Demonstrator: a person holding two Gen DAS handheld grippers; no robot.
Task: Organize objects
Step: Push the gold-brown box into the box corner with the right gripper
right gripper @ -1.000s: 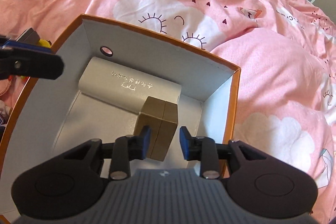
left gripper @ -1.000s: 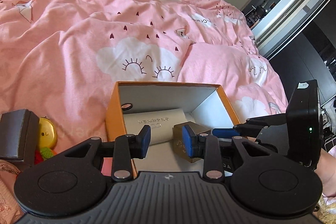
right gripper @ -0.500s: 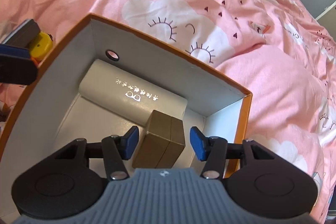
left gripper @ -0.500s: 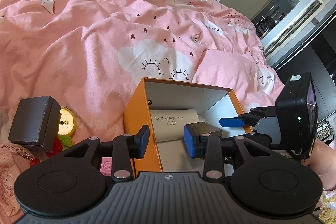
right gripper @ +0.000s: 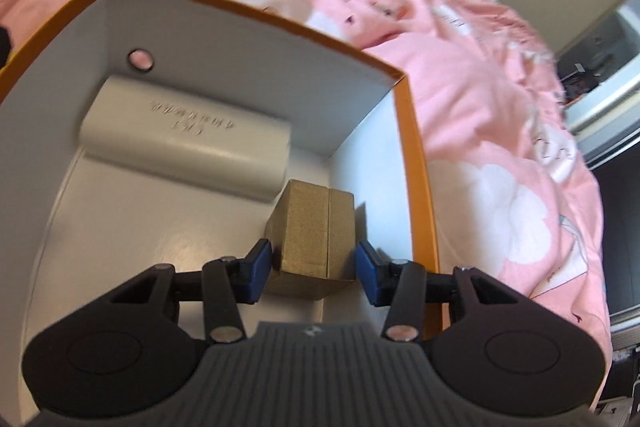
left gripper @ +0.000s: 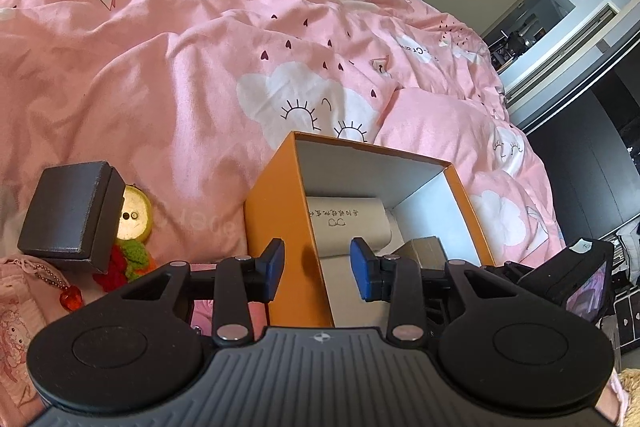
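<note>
The right gripper (right gripper: 314, 269) is hovering low inside the orange box (right gripper: 416, 163), its 2 blue fingers spread wide and holding nothing. Directly between and just ahead of them, the small brown carton (right gripper: 314, 235) is standing upright on the box floor near the right wall, with a gap showing on each side of it; its long axis is running vertically, and its far corner is sitting just beside the cream roll (right gripper: 188, 139) lying crosswise along the back wall. The left gripper (left gripper: 316, 271) is also open and empty, straddling the near left wall of the box (left gripper: 280, 227), so the right gripper is much the nearer to the carton. Outside on the pink quilt (left gripper: 180, 67), the dark case (left gripper: 70, 211), the yellow disc (left gripper: 134, 215) and a red and green knitted charm (left gripper: 126, 259) are waiting to the left gripper's left, probably next to be sorted.
</note>
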